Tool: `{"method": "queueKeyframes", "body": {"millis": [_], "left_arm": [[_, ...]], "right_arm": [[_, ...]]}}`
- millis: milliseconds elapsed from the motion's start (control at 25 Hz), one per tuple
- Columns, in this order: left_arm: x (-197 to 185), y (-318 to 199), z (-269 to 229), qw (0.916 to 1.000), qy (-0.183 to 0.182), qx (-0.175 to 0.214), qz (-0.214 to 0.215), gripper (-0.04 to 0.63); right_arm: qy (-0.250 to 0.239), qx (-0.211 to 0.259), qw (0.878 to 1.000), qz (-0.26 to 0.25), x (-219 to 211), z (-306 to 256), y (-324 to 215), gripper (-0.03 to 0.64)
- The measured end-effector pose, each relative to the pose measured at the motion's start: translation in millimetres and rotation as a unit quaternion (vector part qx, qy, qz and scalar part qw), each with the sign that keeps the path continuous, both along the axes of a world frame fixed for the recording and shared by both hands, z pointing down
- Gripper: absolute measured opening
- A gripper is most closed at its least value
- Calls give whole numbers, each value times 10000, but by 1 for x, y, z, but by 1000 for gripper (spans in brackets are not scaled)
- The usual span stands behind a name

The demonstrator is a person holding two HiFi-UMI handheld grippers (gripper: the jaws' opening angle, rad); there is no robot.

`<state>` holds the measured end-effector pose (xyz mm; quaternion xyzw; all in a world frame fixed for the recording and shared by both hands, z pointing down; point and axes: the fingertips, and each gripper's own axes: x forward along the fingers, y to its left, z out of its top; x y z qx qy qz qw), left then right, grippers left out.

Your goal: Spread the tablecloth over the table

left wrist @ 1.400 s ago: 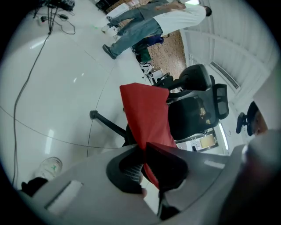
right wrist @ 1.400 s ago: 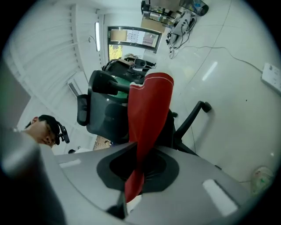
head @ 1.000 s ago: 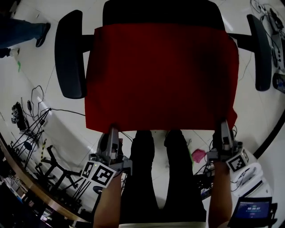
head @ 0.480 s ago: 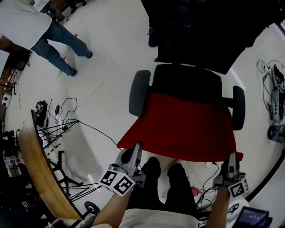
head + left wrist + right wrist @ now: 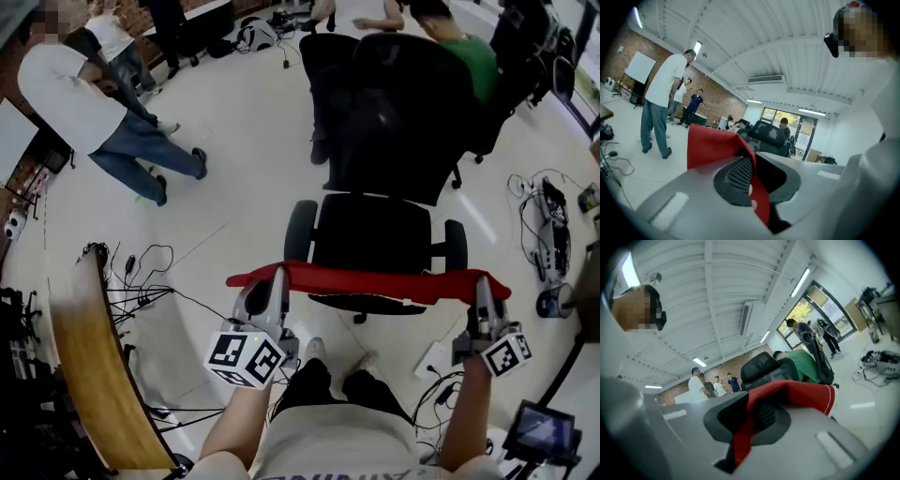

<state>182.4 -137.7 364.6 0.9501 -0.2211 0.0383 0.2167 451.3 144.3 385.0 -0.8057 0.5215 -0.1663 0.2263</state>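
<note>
A red tablecloth (image 5: 366,281) hangs stretched between my two grippers, seen edge-on as a narrow band above a black office chair (image 5: 375,234). My left gripper (image 5: 277,276) is shut on its left corner, and the red cloth (image 5: 710,145) bunches out between the jaws in the left gripper view. My right gripper (image 5: 483,282) is shut on the right corner, where the red cloth (image 5: 797,390) folds over the jaws in the right gripper view. Both grippers are raised and point roughly level. No table shows in the head view.
The chair has two armrests (image 5: 300,230) and a tall backrest (image 5: 398,122). A person in a white shirt (image 5: 80,103) stands at the far left, another in green (image 5: 464,47) sits behind. Cables (image 5: 141,272) and a curved wooden edge (image 5: 89,375) lie at left, electronics (image 5: 548,220) at right.
Both grippers have risen with the cloth, lifting it off the chair seat. The cloth went from lying flat on the seat to hanging edge-on, and the view tilted up toward the room.
</note>
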Motion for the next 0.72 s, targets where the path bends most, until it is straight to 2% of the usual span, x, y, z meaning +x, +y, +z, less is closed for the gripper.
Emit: {"method": "queueKeyframes", "body": {"millis": [80,240,440,560,720], "left_arm": [[-4,1,-34,9994,83,334,-51,17],[-9,3,-95,9964,124,842,-58,17],[-9,5,-131,9898,-69,1415,-121,17],[-15,10,-142,9879,-12,1545,-124,17],[-38,14,-146,9891,37,1434,-328,17]], "right_arm": [[426,-121,9990,-22,-3,-32,-1,14],[1131,-38,9934,-209,-10,-91,-4,14],[2048,-318,9782,-154,-16,-134,-5,14],[2441,-384,9689,-155,-21,-150,-3,14],[2510,-268,9667,-416,-34,-162,-10,14]]}}
